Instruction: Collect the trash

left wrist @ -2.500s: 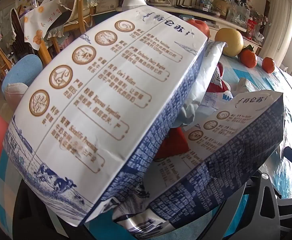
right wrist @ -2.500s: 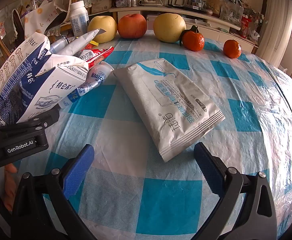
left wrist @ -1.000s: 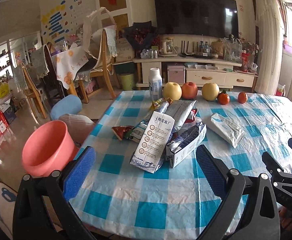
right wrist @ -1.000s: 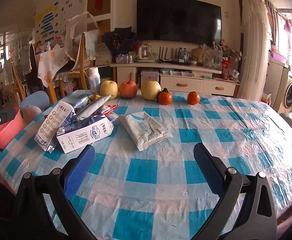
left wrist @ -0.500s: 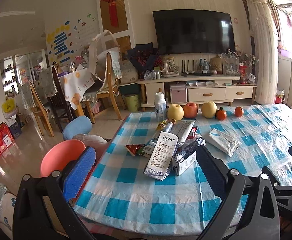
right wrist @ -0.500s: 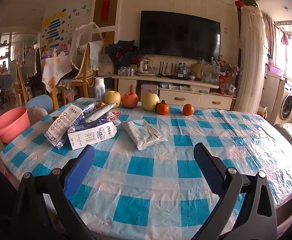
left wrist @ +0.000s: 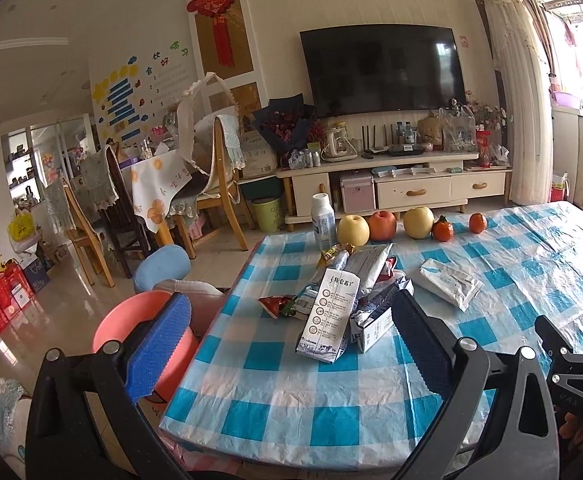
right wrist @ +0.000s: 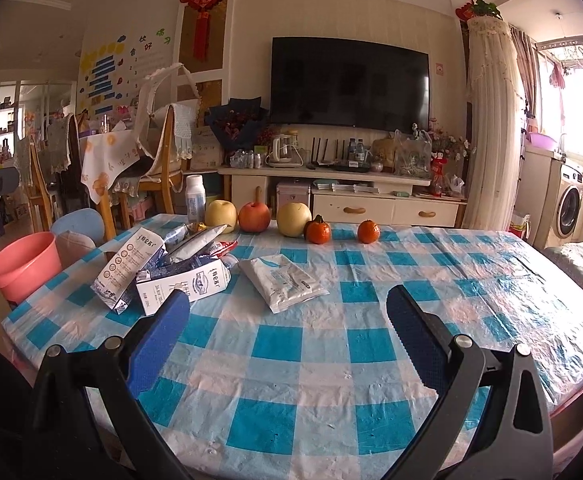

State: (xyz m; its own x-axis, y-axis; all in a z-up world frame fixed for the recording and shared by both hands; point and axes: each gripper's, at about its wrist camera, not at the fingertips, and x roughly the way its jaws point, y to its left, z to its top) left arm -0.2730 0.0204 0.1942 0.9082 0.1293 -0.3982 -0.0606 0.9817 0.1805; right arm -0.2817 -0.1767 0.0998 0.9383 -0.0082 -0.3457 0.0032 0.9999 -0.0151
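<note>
A heap of trash lies on the blue-checked table: two white-and-blue milk cartons, crumpled wrappers and a red snack bag. A white wipes pack lies apart to the right of the heap. My left gripper is open and empty, held back from the table's near edge. My right gripper is open and empty above the table's near part. A pink bucket stands beside the table's left side.
A row of fruit, two yellow pears, an apple and two tangerines, lines the far table edge beside a white bottle. Chairs and a blue stool stand to the left. A TV cabinet is behind.
Both grippers have pulled back and up from the table. The left one was close against the milk cartons 2.5 s ago; now the whole table and room show.
</note>
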